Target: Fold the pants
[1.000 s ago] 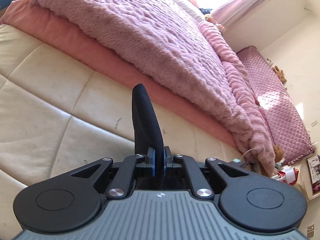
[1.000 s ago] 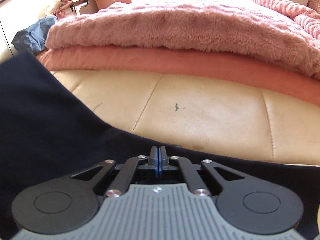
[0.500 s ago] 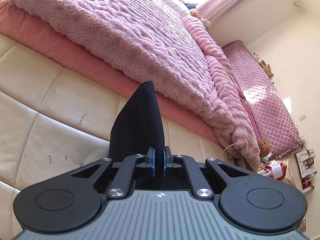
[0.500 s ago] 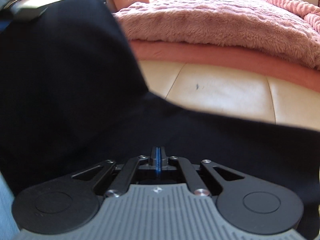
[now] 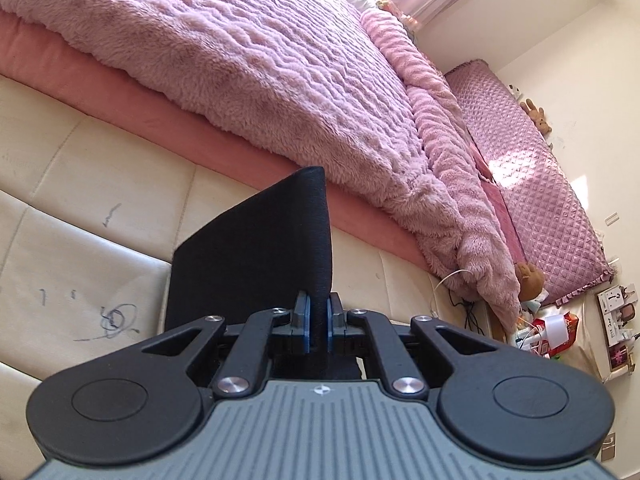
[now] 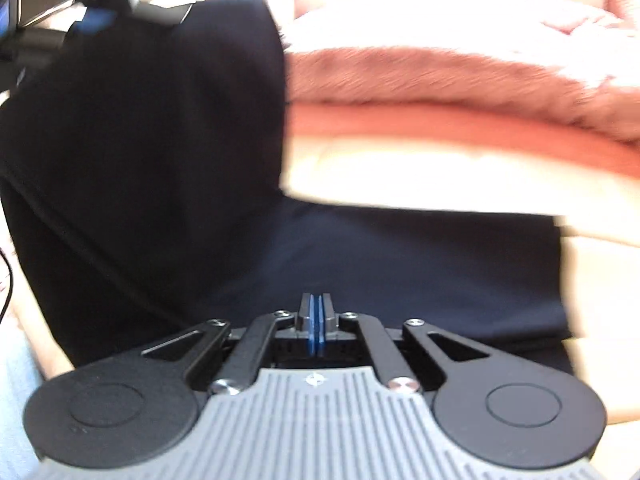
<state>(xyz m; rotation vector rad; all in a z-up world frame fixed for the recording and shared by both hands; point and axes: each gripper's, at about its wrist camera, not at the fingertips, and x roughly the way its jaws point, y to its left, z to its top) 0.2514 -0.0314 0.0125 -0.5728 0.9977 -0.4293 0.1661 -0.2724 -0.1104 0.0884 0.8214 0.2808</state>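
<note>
The black pants (image 5: 248, 264) stand up as a raised flap in front of my left gripper (image 5: 318, 320), whose blue pads are shut on the cloth. In the blurred right wrist view the pants (image 6: 160, 140) rise in a dark sheet at the left, up to the left gripper (image 6: 120, 4) at the top corner. A flat layer (image 6: 420, 272) lies across the cream padded surface (image 6: 400, 176). My right gripper (image 6: 316, 322) has its pads pressed together at the cloth's near edge, with the fabric running down under them.
A fluffy pink blanket (image 5: 240, 60) on a salmon sheet borders the far side of the cream surface (image 5: 80, 200). Beyond the surface's right end are a pink quilted mattress (image 5: 540, 184), a cable and small clutter (image 5: 552, 328) on the floor.
Both grippers have carried the pants sideways and upward. The flap in the left wrist view has widened, and the raised sheet in the right wrist view now stands over a flat layer.
</note>
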